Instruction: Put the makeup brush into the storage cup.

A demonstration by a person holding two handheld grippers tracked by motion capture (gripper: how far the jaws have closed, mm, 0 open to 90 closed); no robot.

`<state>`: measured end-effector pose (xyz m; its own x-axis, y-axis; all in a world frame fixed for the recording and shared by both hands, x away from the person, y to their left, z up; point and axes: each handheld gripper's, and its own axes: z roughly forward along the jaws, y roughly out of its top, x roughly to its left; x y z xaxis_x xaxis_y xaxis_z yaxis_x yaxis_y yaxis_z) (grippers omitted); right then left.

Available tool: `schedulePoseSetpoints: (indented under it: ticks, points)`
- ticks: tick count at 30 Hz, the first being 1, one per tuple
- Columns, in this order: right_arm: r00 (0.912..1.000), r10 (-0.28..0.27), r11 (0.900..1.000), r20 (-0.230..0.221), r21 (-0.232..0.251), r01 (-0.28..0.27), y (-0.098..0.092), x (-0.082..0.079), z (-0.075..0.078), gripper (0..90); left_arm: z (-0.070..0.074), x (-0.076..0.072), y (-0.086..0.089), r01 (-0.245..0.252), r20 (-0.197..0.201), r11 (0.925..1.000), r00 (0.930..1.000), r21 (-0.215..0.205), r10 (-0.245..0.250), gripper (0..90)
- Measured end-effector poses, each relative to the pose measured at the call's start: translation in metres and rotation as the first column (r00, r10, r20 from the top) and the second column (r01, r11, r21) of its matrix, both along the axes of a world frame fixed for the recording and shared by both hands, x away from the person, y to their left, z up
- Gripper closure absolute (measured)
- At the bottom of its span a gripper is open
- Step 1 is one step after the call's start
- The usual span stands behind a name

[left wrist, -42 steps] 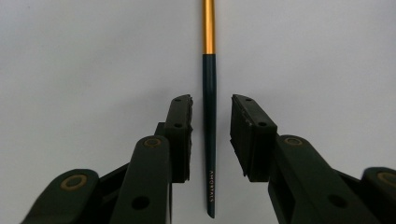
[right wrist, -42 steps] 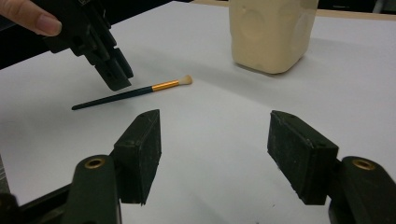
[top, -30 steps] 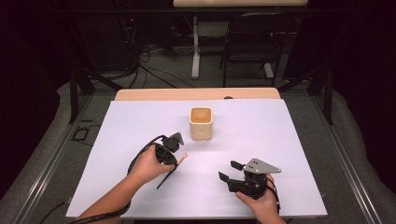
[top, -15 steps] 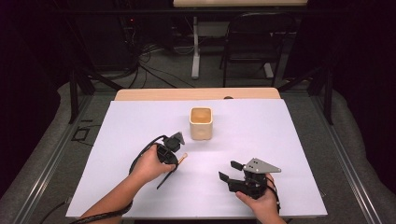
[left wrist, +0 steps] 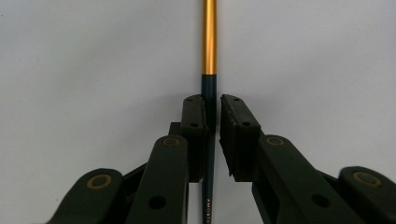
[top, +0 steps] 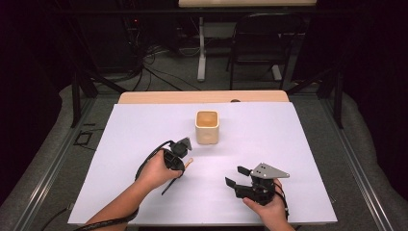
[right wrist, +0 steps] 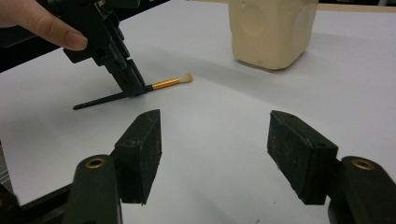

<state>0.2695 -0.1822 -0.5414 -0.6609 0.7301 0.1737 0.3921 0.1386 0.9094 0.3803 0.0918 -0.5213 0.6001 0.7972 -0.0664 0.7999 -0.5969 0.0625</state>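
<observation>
the left gripper point(left wrist: 211, 112) has its jaws closed on the dark handle of a small brush point(right wrist: 135, 91) lying on the white table point(top: 288, 144) near a cream cup point(top: 207, 127), while the right gripper point(right wrist: 215, 140) hovers wide apart, holding nothing.

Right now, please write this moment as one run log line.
left gripper: closed on brush, on table | right gripper: open, empty | cup: upright, behind brush

A white table point(top: 288, 144) takes up the middle ground, with a strip of its wooden top point(top: 202, 96) bare along the far edge. Beyond the table stands a dark folding chair point(top: 262, 45), and left of that chair a white desk leg point(top: 202, 53). Cables point(top: 149, 67) sprawl over the grey floor point(top: 351, 139) beyond the table's far-left corner.
</observation>
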Motion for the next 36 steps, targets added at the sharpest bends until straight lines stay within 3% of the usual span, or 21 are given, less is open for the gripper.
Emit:
schedulePoseSetpoints:
  ticks: [36]
  points:
    - [0.9998, 0.006, 1.000, -0.017, -0.014, -0.007, -0.0019, 0.0001, 0.0009, 35.2, 0.0011, -0.0010, -0.0010, 0.013, 0.000, 0.9997, 0.9999, 0.020, -0.013, 82.6]
